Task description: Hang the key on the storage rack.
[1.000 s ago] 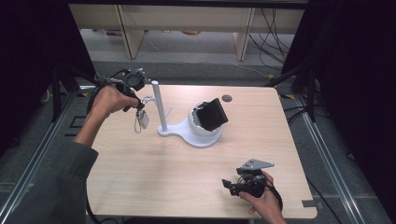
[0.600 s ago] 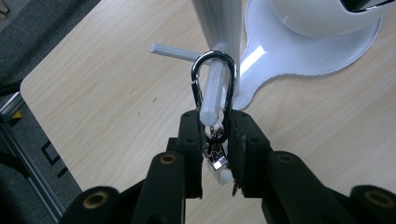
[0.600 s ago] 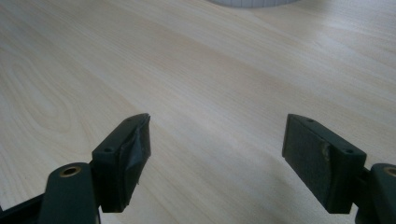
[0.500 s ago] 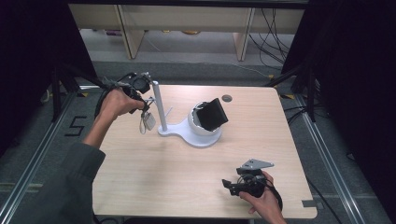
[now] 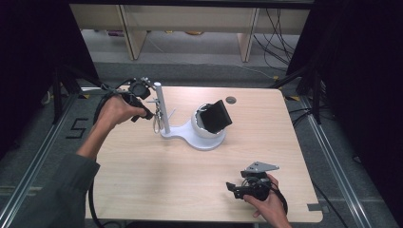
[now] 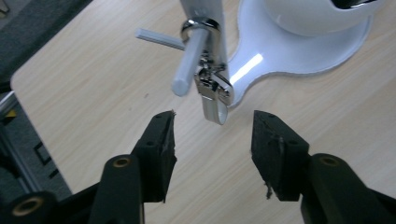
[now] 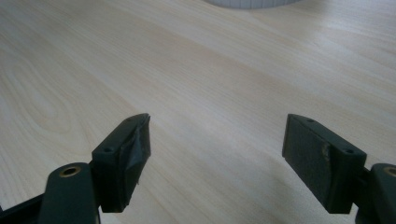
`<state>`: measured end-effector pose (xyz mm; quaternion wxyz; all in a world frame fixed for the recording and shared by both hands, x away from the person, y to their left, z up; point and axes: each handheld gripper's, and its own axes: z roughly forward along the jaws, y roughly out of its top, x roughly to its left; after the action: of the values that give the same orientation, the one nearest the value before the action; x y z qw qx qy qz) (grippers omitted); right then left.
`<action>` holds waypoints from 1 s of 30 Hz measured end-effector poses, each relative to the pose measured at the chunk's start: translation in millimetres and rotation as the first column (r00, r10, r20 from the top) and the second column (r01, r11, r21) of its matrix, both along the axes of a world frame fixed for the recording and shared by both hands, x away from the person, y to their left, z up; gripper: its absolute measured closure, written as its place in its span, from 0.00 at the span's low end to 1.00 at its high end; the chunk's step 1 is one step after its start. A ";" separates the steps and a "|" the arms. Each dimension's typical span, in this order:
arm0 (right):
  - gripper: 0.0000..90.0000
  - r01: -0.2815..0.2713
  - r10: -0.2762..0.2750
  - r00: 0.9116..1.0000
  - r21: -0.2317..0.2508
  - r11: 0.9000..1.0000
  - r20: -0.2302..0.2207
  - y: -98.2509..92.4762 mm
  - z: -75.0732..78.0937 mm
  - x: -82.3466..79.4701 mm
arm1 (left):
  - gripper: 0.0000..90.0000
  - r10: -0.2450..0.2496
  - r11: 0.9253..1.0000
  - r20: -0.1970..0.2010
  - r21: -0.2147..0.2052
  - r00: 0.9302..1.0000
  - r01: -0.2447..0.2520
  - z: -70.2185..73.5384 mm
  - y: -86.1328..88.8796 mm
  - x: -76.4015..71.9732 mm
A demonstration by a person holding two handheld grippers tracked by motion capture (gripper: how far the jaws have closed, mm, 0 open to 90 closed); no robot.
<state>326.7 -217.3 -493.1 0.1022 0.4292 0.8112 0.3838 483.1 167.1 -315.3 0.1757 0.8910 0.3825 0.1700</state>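
Metal key clip (image 6: 212, 86) hanging on white stand's peg (image 6: 189, 65) (free of tool).

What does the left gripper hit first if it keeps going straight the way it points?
Probably the metal clasp hanging from the white peg. It sits centred just beyond the open jaws of the left gripper, with the stand's post behind. Depth is unclear.

Even overhead light, dark surrounds, glare on the white stand (image 6: 299, 51).

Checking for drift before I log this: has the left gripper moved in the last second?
Yes. The left gripper has moved rightward, closer to the white post.
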 end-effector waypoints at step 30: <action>0.27 0.012 -0.012 1.000 0.005 1.000 -0.013 2.5 -0.2 -1.5 | 0.30 -0.127 0.981 -0.011 -0.151 0.992 0.124 -54.2 -5.1 -63.6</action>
<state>325.2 -214.8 -493.3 0.0982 0.4370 0.8081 0.3826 419.6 162.1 -369.5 0.2484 0.8994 0.3391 0.1200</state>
